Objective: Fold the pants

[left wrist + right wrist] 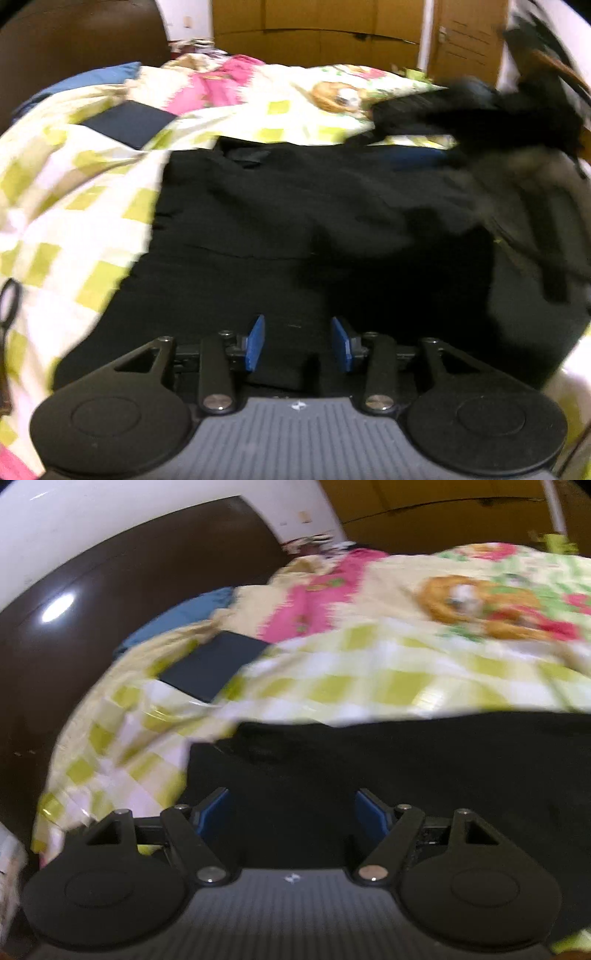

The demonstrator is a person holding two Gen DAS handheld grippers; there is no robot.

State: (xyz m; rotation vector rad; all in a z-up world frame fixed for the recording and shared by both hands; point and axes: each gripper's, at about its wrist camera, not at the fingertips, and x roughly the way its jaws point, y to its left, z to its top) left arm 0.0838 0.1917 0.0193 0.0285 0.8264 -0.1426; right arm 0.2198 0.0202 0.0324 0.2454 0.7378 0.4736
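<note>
Wooden cupboards (317, 29) and a dark brown headboard (110, 635) stand behind a bed spread with a checked green-and-white sheet (66, 206) that carries pink flowers and an orange figure toward the far side. Both views are blurred.

Black pants (280, 221) lie spread on the sheet, filling the middle of the left wrist view from about 9 o'clock across to 3 o'clock. At 2 o'clock in that view a blurred dark shape (480, 114) hangs above the cloth; what it is cannot be told. A dark blue flat rectangle (129, 123) lies on the sheet at 10 o'clock, well apart from the pants, and a blue pillow (92, 79) shows at the bed's far left edge.

At 6 o'clock the left gripper (298, 343) hangs over the near part of the pants, its blue pads (255, 343) parted with a clear gap; no cloth is seen pinched between them.

In the right wrist view the right gripper (291, 816) is spread wide, pads (212, 810) far apart, released, over the pants' (369, 775) left end, whose far edge runs from 9 to 3 o'clock against the sheet (369, 675).
</note>
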